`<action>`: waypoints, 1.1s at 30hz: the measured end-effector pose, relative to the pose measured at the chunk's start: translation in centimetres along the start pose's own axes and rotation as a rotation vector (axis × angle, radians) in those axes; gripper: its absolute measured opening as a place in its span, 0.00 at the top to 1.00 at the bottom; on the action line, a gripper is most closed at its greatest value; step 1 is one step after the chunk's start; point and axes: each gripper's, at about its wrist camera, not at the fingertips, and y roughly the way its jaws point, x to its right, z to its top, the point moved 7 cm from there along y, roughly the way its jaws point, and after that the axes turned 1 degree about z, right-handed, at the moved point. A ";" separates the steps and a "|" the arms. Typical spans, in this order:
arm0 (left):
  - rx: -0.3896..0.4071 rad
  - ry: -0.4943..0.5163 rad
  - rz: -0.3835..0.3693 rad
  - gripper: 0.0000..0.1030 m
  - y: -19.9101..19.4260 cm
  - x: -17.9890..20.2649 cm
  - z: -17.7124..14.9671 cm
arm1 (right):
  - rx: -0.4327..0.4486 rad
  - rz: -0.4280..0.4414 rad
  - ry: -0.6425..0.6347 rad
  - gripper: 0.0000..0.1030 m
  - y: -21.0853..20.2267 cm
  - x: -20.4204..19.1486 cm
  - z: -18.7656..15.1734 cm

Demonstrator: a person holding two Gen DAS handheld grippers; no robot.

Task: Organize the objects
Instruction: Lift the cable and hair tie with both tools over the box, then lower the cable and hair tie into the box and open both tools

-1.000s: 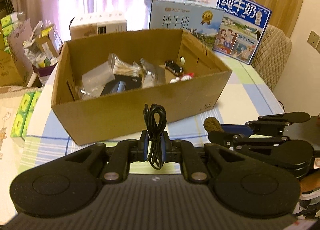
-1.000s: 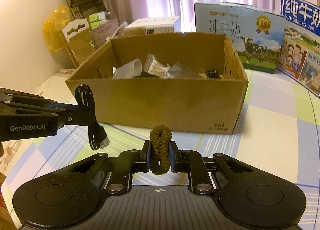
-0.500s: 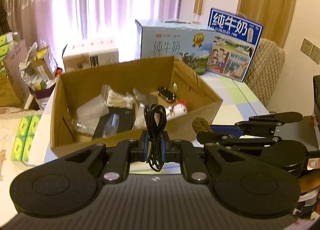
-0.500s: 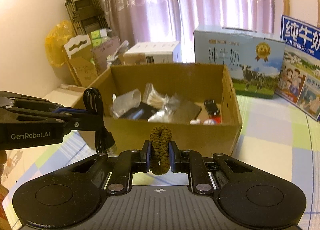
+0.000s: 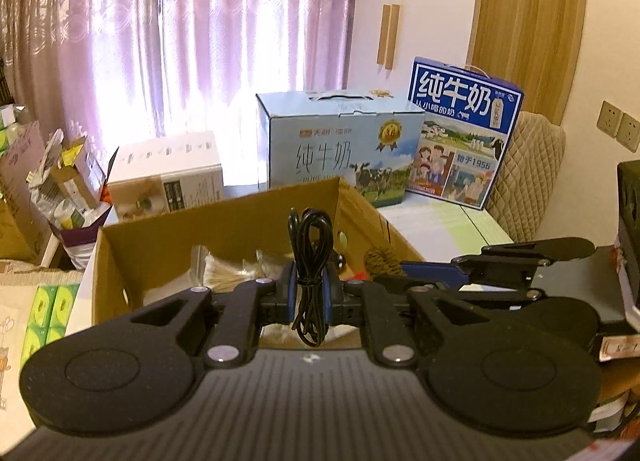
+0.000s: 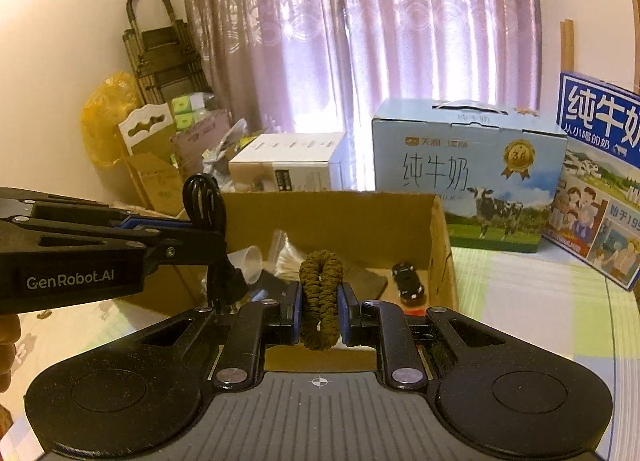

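A coiled black cable [image 5: 311,277] is clamped between the two fingers of the left gripper [image 5: 311,295], and its loops stand up above the fingertips while the ends hang down below them. A bundle of olive-brown braided cord [image 6: 320,299] is clamped in the same way by the right gripper [image 6: 320,303]. Both grippers are held side by side above the near edge of an open cardboard box [image 6: 440,245], which is placed on a table with a checked cloth [image 6: 532,301].

Inside the box, a small black toy car [image 6: 409,283], a clear plastic cup [image 6: 249,259] lying on its side, a packet of cotton swabs [image 5: 226,271] and a flat dark object [image 6: 366,281] are seen. Behind the box, a light-blue milk carton [image 5: 340,153], a dark-blue milk carton [image 5: 464,133] and a white box [image 5: 168,173] are standing. A purple curtain [image 5: 180,41] is hung at the window behind them.
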 end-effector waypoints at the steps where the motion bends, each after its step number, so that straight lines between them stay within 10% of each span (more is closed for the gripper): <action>1: 0.000 0.001 -0.001 0.91 0.3 0.0 0.2 | -0.001 -0.005 0.000 0.86 0.3 0.2 0.2; 33: -0.174 0.008 0.006 0.84 13.7 -1.5 0.1 | -0.082 -0.093 0.070 0.86 7.7 6.8 0.0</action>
